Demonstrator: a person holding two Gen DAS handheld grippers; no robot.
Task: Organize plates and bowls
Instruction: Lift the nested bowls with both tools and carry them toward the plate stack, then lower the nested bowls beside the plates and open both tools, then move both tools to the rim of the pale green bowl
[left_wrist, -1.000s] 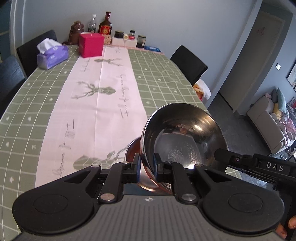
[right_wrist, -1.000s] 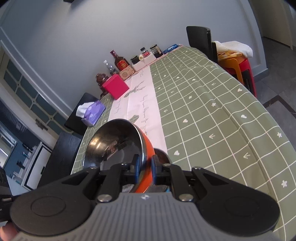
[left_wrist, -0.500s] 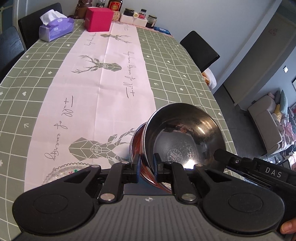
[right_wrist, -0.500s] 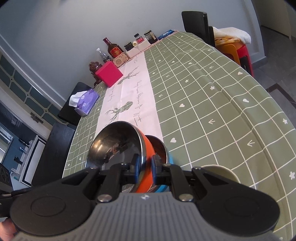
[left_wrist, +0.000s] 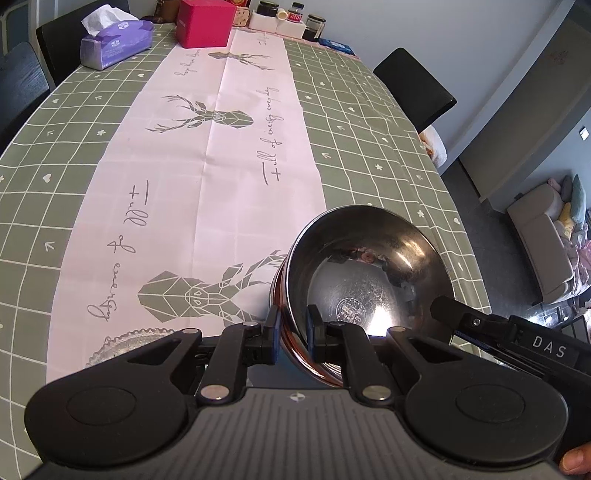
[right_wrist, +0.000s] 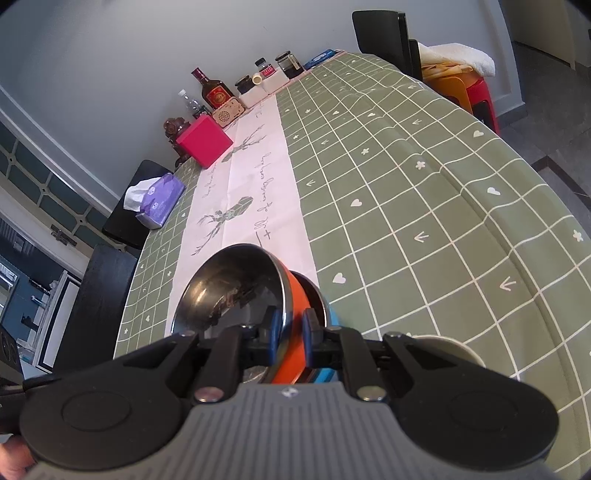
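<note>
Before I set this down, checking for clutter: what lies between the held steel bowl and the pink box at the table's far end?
Nothing: only bare pink deer-print runner between the steel bowl and the pink box, seen in the left wrist view.

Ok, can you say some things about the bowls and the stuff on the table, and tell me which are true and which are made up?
1. Both grippers pinch the same orange bowl. True: the left gripper and the right gripper each clamp its rim.
2. The orange bowl is shiny metal inside. True.
3. The tissue pack is yellow. False: it is purple, with a white tissue sticking out.
4. The pink box stands at the far end of the table. True.
5. The tablecloth is plain blue. False: it is green with white squares and a pink runner with deer.
6. A blue bowl sits on top of the orange one. False: it is behind and below it.
</note>
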